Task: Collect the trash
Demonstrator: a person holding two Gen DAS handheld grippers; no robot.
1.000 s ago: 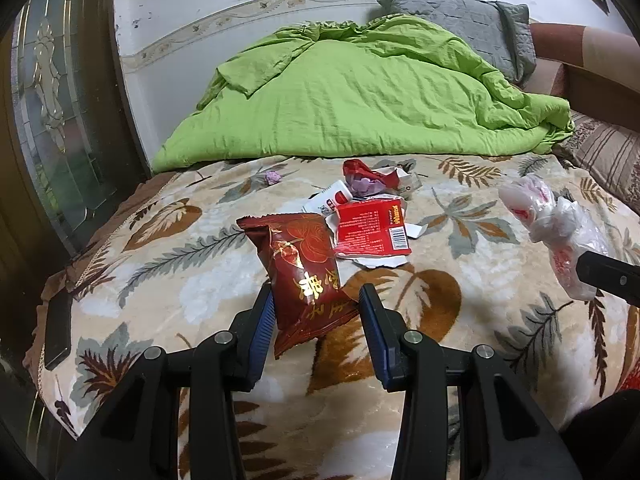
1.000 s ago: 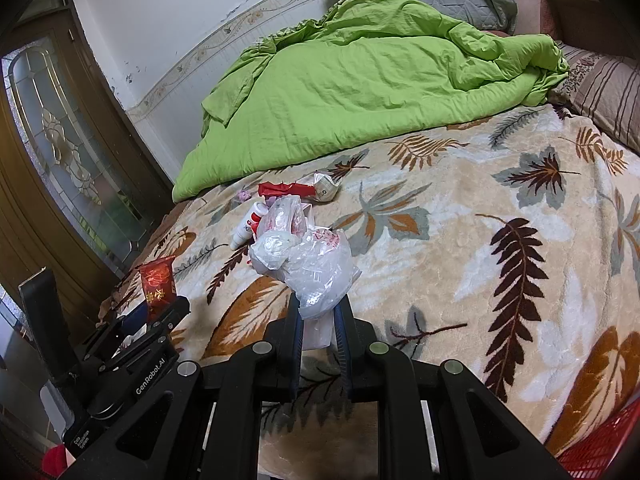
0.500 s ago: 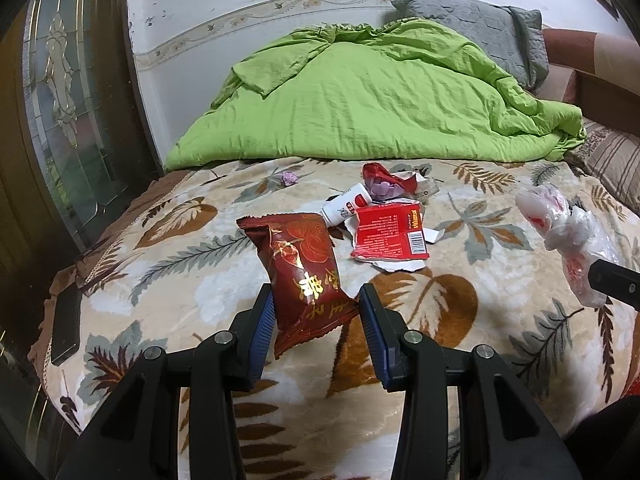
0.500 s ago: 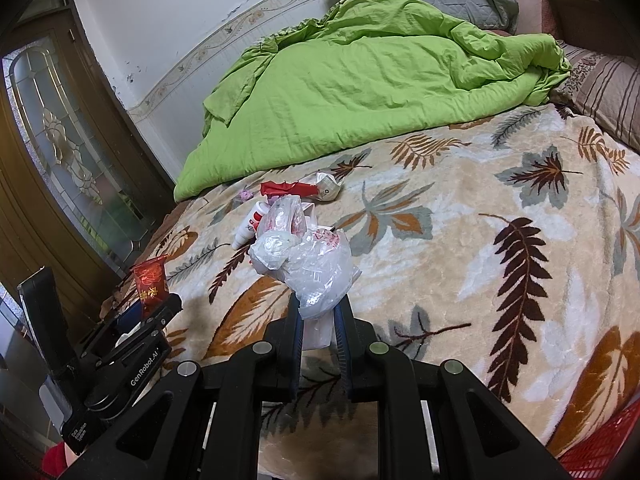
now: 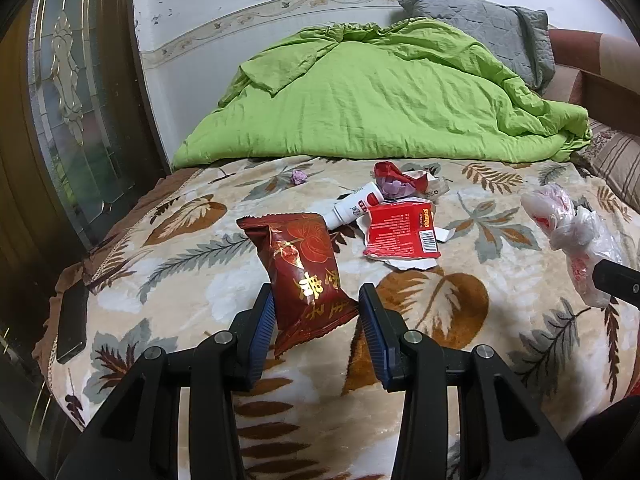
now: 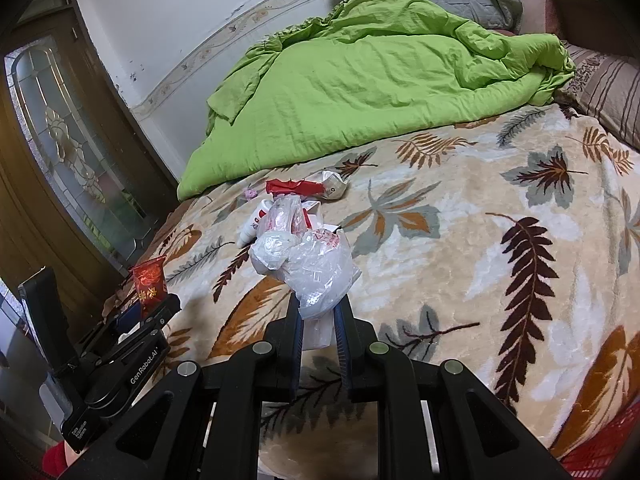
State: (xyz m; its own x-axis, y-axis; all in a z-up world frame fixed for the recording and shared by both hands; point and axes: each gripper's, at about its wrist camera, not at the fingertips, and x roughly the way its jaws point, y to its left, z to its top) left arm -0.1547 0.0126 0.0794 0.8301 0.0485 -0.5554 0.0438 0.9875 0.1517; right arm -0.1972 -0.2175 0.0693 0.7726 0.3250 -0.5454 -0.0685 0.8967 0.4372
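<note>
My left gripper (image 5: 316, 312) is shut on a dark red snack packet (image 5: 302, 272) with gold writing and holds it above the leaf-patterned blanket (image 5: 440, 320). My right gripper (image 6: 318, 316) is shut on a crumpled clear plastic bag (image 6: 308, 260); the bag also shows at the right of the left wrist view (image 5: 572, 236). On the blanket beyond lie a flattened red carton (image 5: 402, 234), a white tube (image 5: 354, 206) and a red wrapper with crumpled paper (image 5: 404, 184). A small purple scrap (image 5: 299, 177) lies further left.
A bright green quilt (image 5: 380, 96) is heaped at the bed's far side, with a grey pillow (image 5: 480, 20) behind. A dark phone (image 5: 72, 324) lies at the blanket's left edge. A wooden glass door (image 5: 68, 92) stands left. A red basket (image 6: 600, 444) shows at bottom right.
Both grippers have pulled back a little from the bed with their trash still held. The trash pile looks farther away in the left wrist view.
</note>
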